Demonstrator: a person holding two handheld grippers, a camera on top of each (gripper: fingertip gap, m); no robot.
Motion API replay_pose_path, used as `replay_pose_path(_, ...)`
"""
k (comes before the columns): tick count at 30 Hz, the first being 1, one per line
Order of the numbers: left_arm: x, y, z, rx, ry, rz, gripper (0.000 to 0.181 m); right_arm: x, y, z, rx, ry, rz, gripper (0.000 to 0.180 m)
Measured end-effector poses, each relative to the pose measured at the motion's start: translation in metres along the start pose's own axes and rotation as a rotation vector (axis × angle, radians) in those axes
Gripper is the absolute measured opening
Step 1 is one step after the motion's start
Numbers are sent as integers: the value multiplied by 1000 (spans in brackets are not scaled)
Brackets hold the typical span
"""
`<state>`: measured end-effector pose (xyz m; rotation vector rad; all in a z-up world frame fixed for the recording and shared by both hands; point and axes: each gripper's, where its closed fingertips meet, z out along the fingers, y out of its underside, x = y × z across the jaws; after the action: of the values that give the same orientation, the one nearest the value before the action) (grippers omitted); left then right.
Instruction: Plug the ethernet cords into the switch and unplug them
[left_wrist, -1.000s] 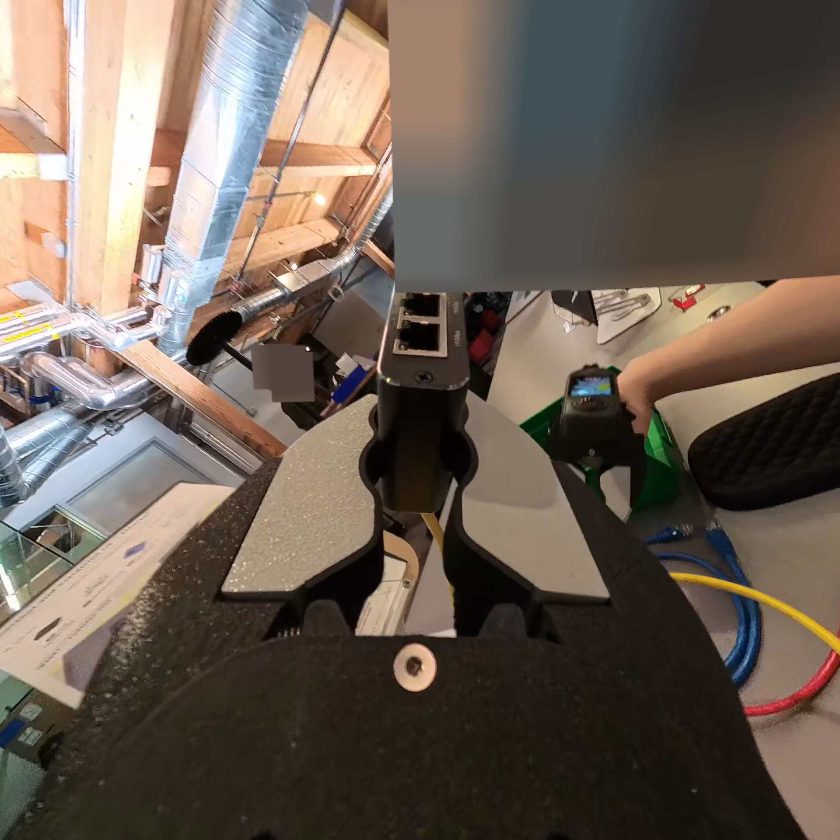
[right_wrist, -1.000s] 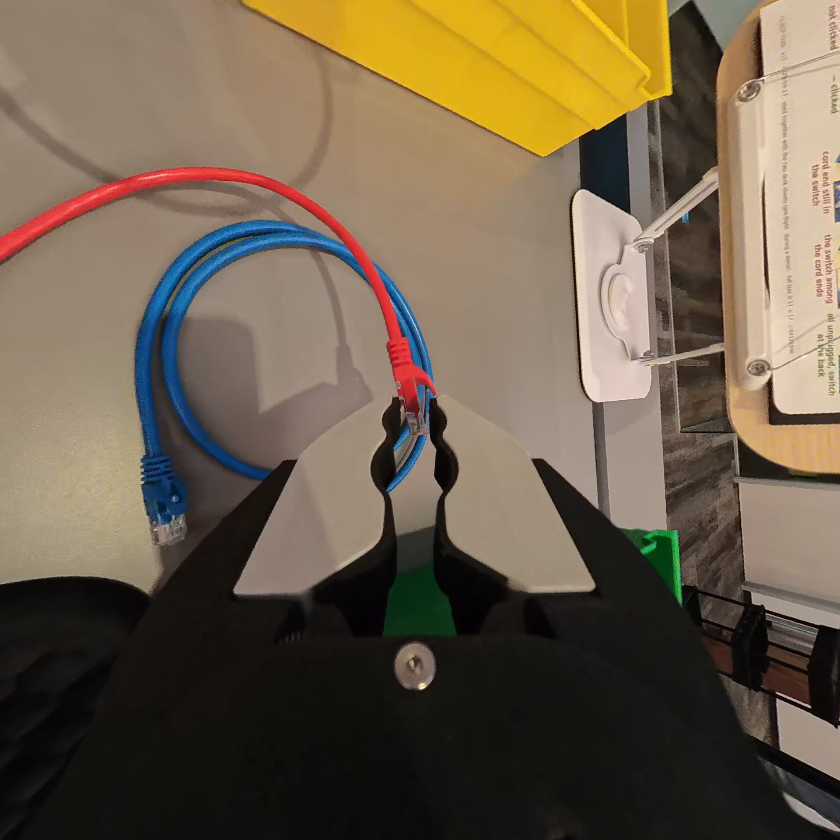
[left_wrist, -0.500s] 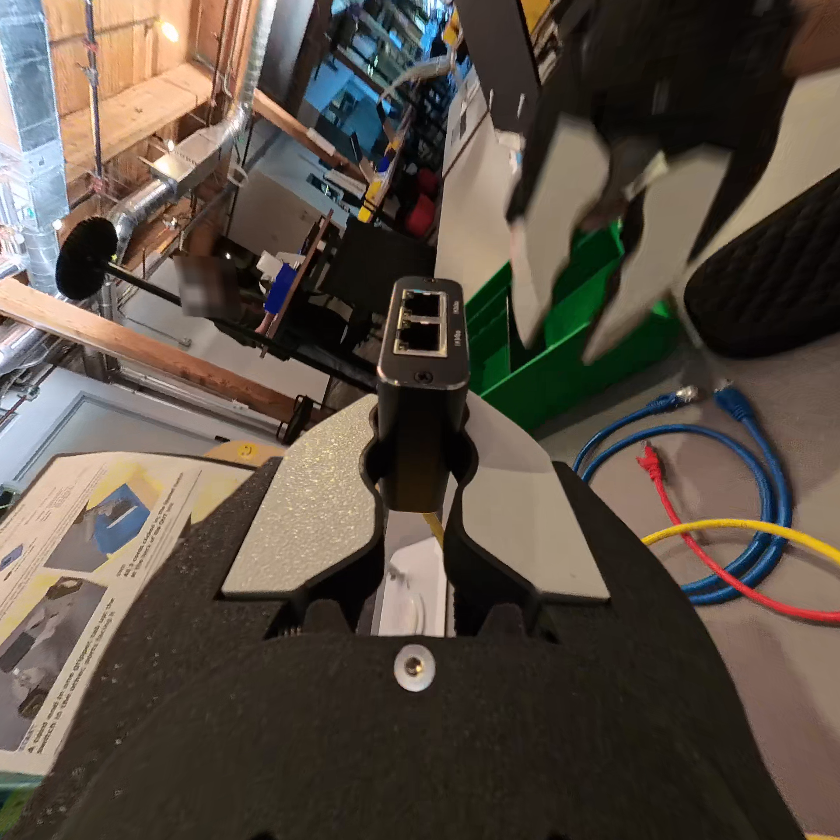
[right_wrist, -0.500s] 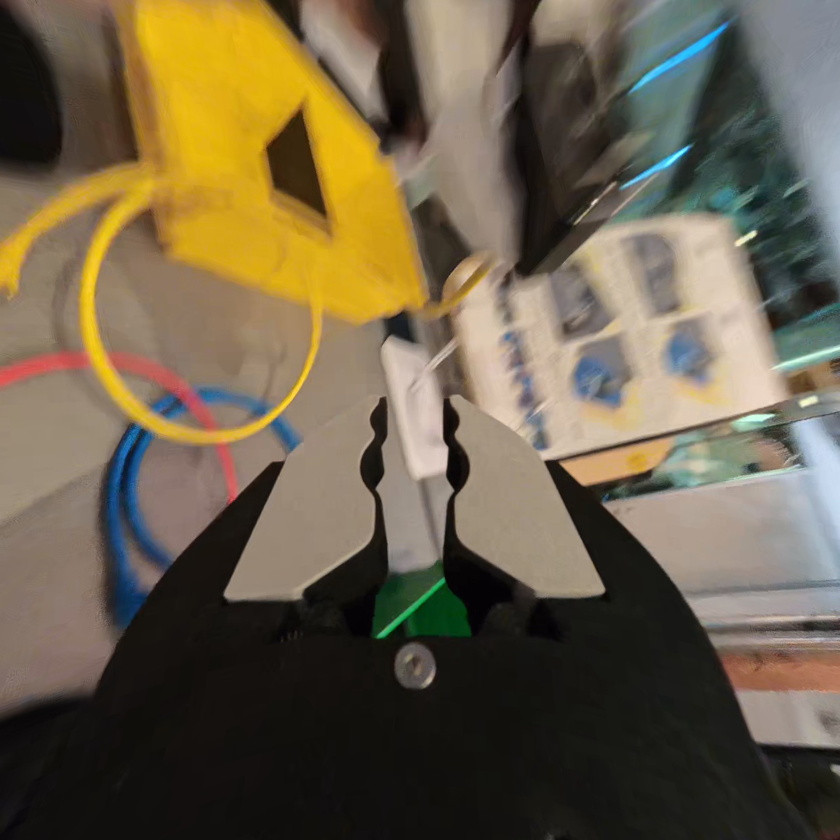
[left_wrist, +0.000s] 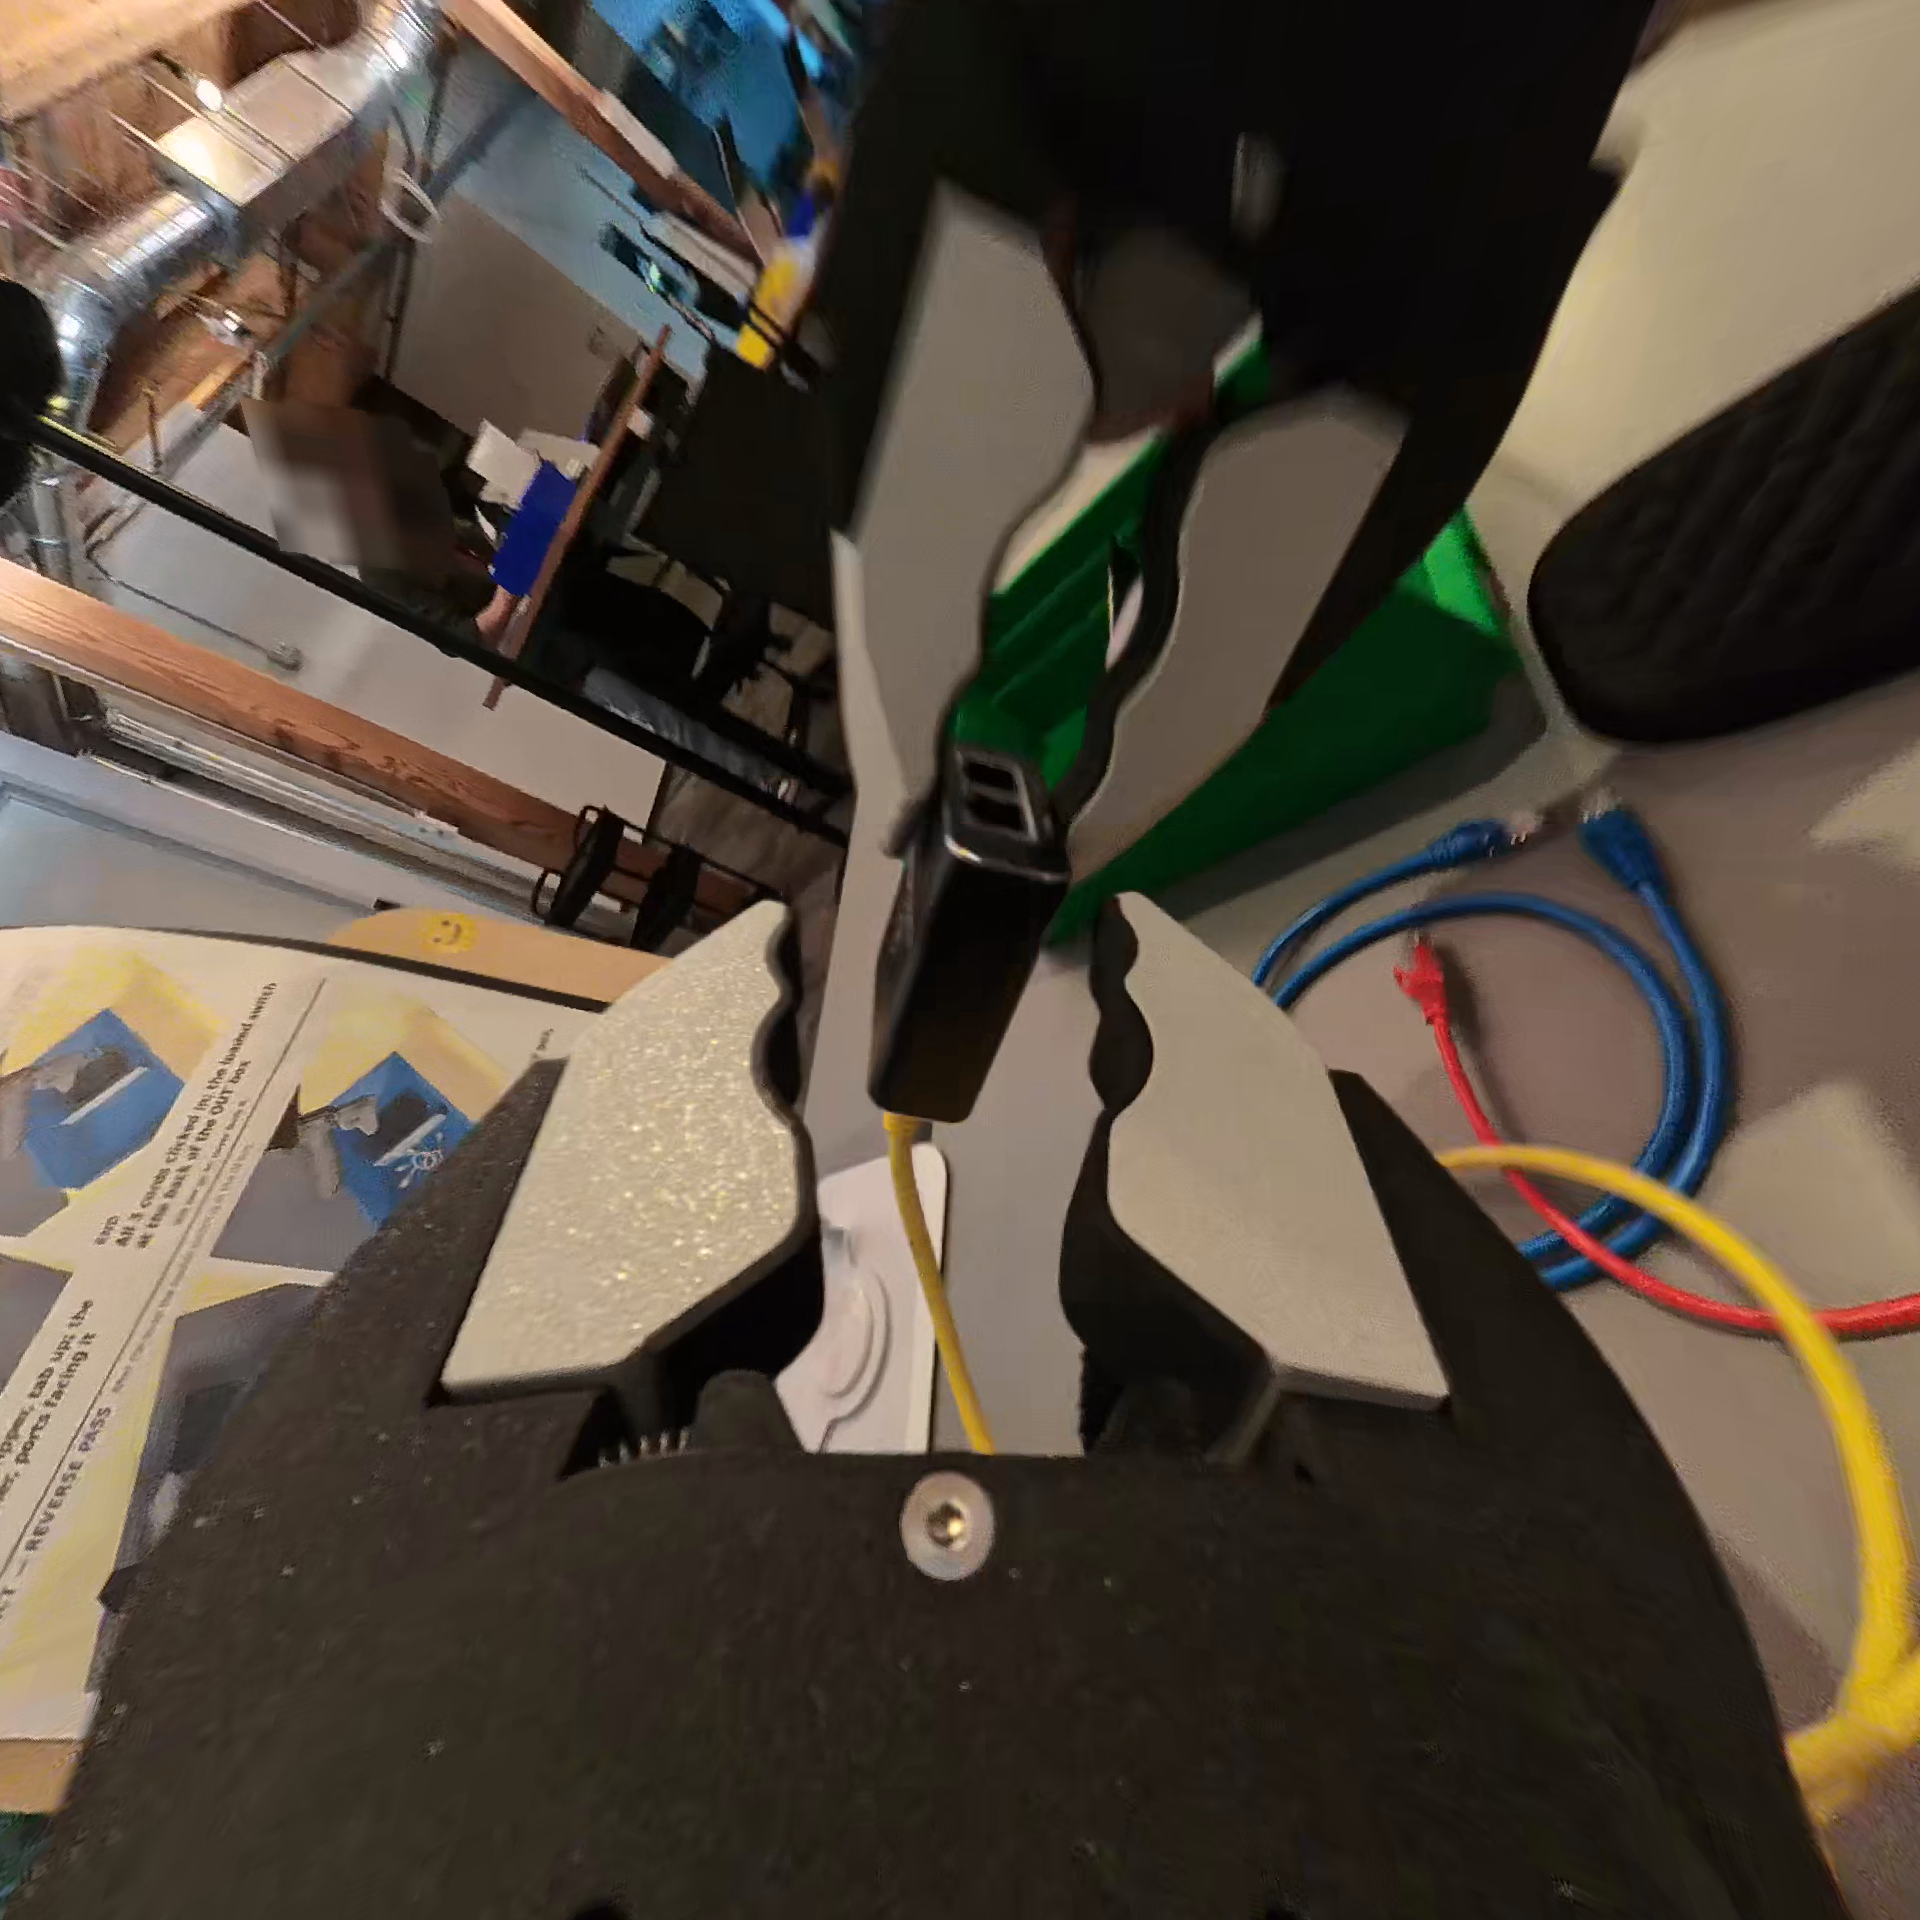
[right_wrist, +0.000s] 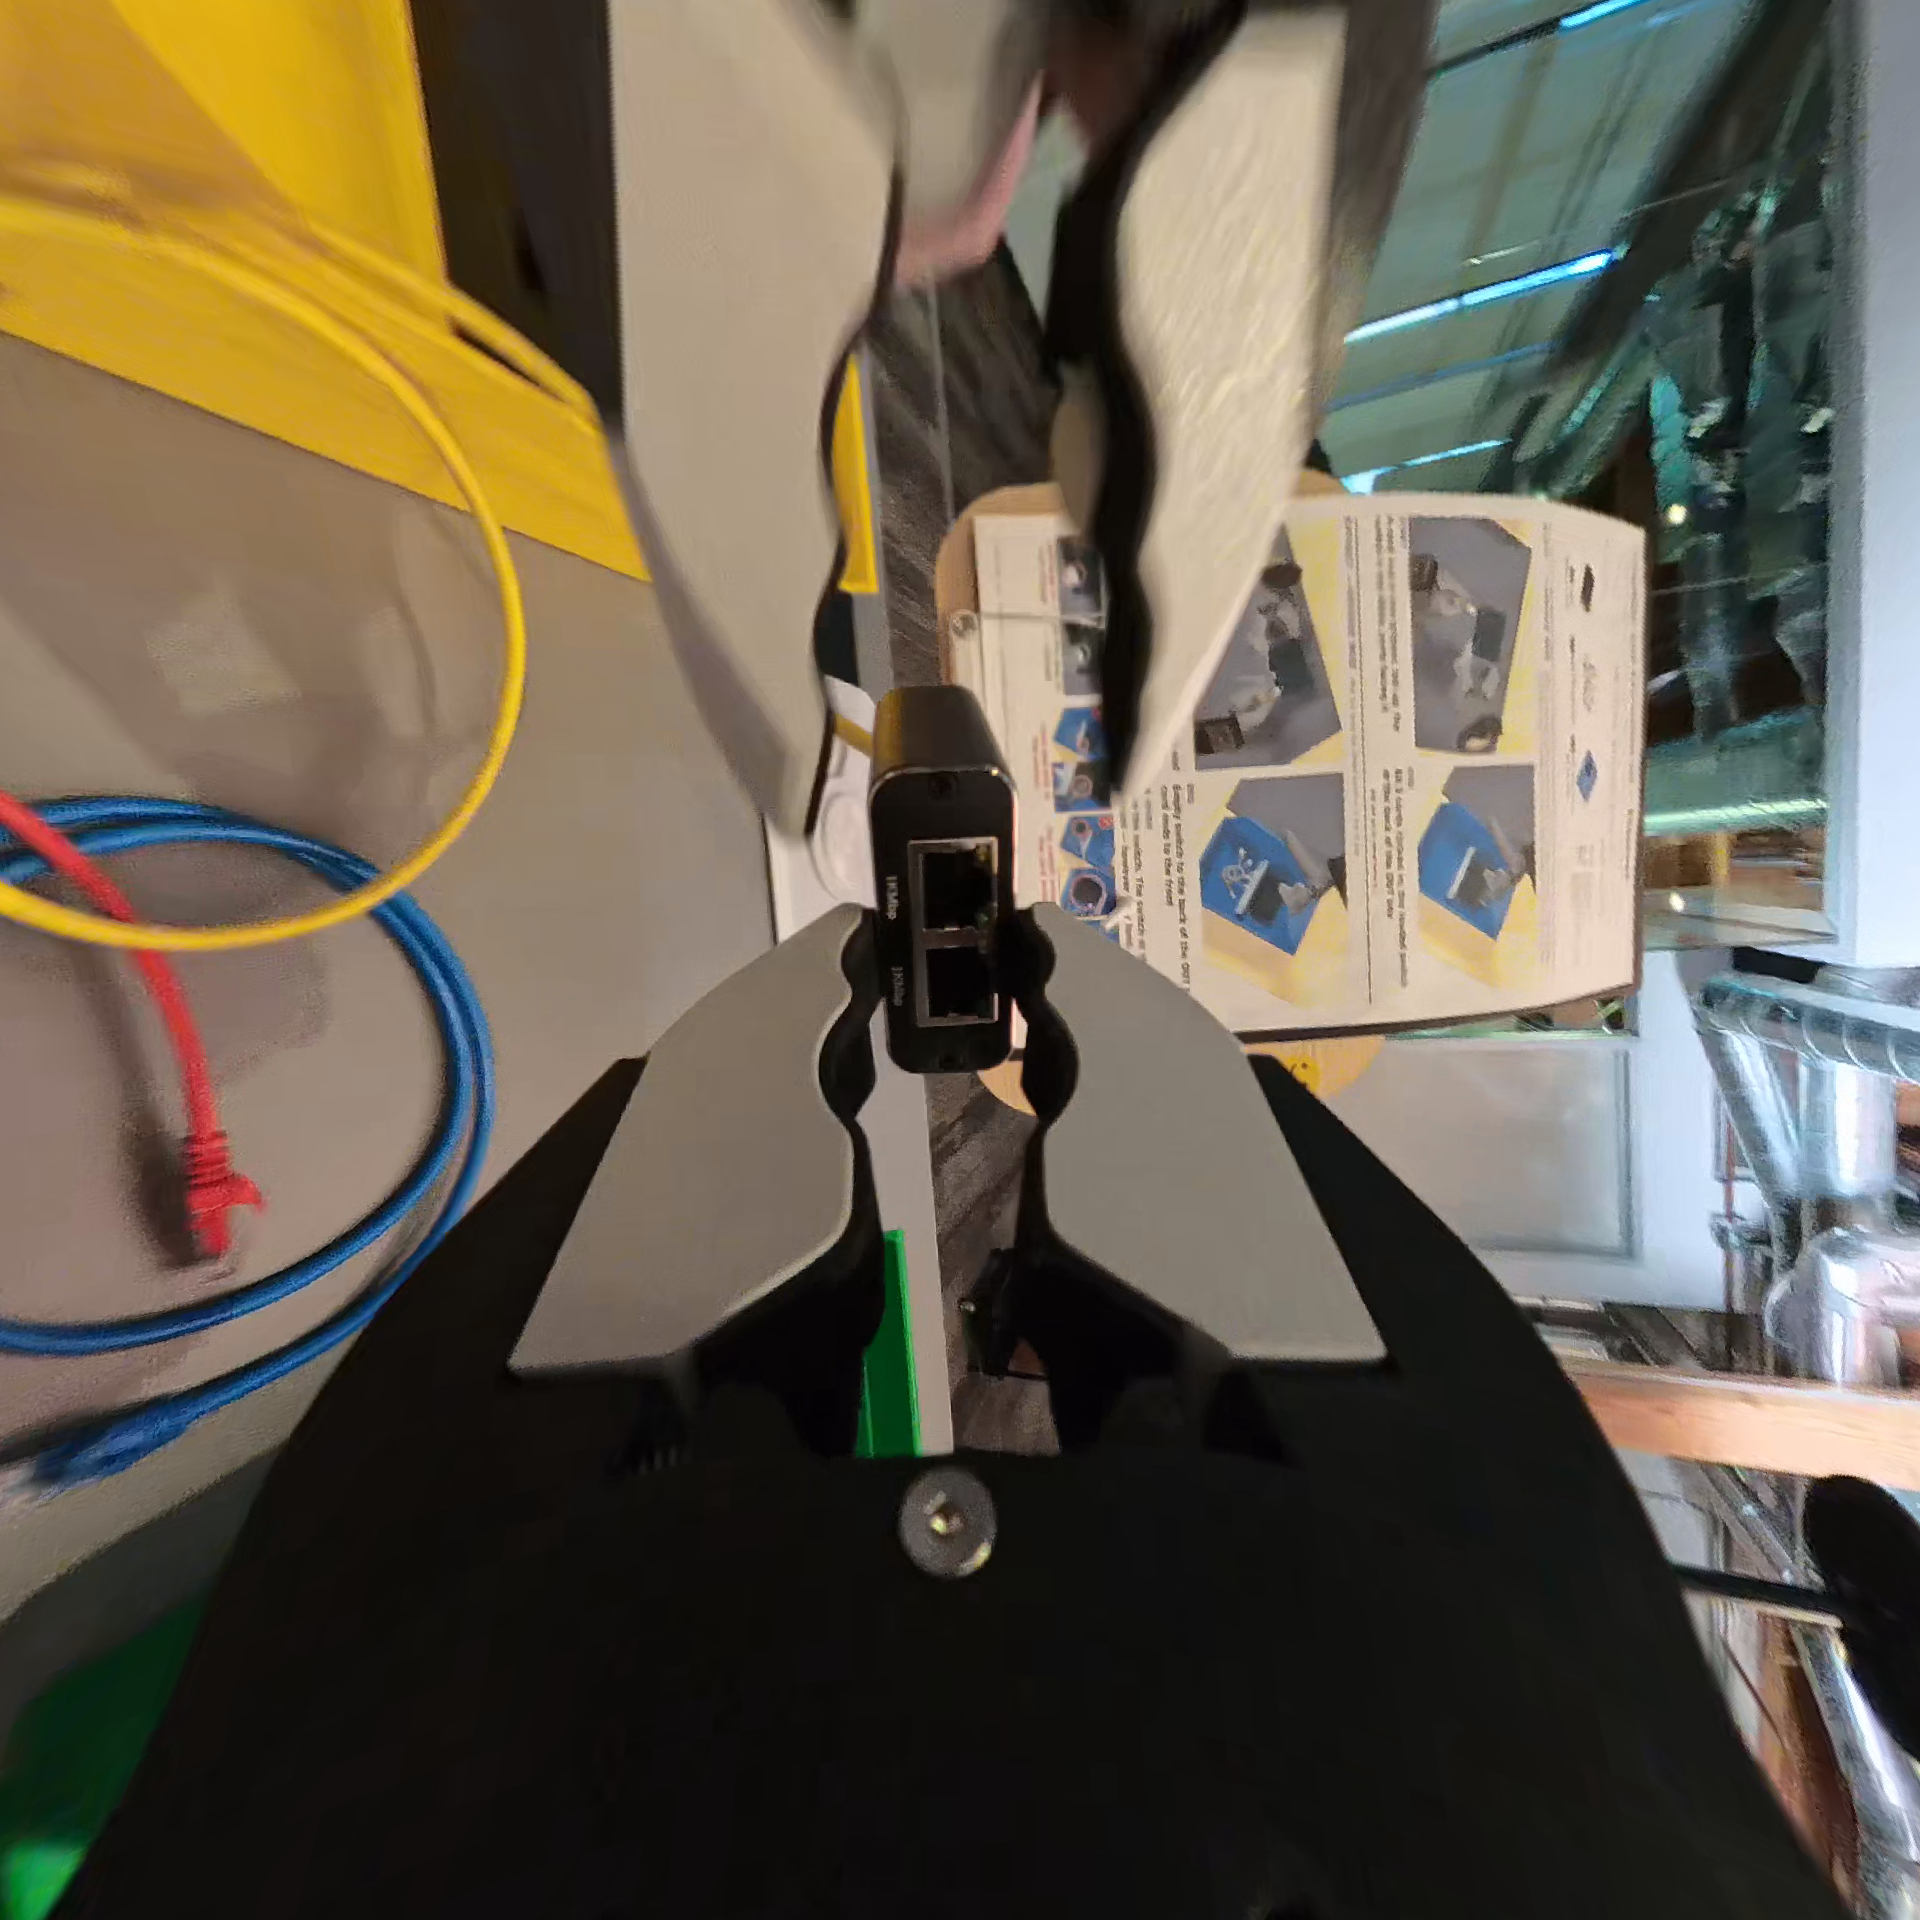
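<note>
The switch (right_wrist: 943, 883) has been passed across: the left gripper (left_wrist: 945, 1023), clamped on it a second ago, now stands with jaws apart, while the right gripper (right_wrist: 940, 961) is closed on its ported end. A yellow cord (left_wrist: 1766, 1351) remains plugged behind. Red (left_wrist: 1455, 1101) and blue cords (left_wrist: 1683, 1039) lie unplugged on the grey table (left_wrist: 1621, 1455), in a workshop of timber beams.

Printed lettering covers the instruction sheet (left_wrist: 156, 1174), and small, seemingly white markings flank the switch (right_wrist: 940, 883) ports.
</note>
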<state>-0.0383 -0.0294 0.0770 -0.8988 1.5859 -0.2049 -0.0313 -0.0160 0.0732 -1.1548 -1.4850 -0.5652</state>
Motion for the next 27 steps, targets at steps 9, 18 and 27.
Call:
replay_pose_path(9,-44,-14,-68,160,-146,-135,60,-73,57,107,-146,30,-33,25)
replay_pose_path(18,-48,-17,-79,180,-161,-131,58,-58,121,127,-277,43,202,26)
replay_pose_path(27,-46,-20,-81,182,-152,-125,56,-59,164,99,-589,-164,214,26)
